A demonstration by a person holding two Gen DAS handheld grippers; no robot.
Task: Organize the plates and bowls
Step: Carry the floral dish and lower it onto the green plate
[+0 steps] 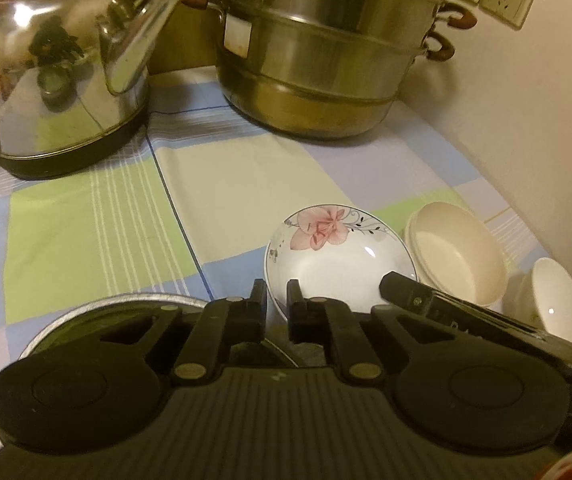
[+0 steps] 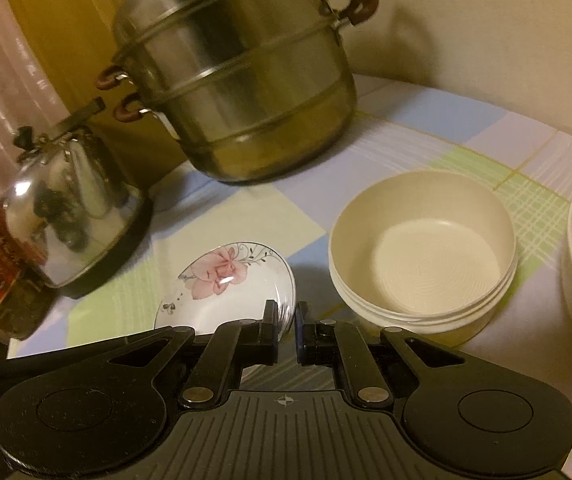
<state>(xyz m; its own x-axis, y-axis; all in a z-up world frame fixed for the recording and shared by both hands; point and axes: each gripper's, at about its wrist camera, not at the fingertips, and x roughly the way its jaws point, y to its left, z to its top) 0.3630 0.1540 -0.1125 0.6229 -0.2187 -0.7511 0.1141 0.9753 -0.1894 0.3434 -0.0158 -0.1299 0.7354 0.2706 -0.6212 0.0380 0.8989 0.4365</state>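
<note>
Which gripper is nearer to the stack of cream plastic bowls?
Right. The right gripper is just beside the stack of cream plastic bowls; the left gripper is farther, at the opposite rim of the flowered white plate.

Each gripper is matte black plastic: the left gripper (image 1: pixel 277 304) and the right gripper (image 2: pixel 286 326) share a ribbed centre plate flanked by two round discs. Angled link arms pivot on silver rivets. The right gripper's plate carries a small white crosshair mark.

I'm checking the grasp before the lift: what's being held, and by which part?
Both the left gripper and right gripper pinch the flowered plate at its near rim.
</note>
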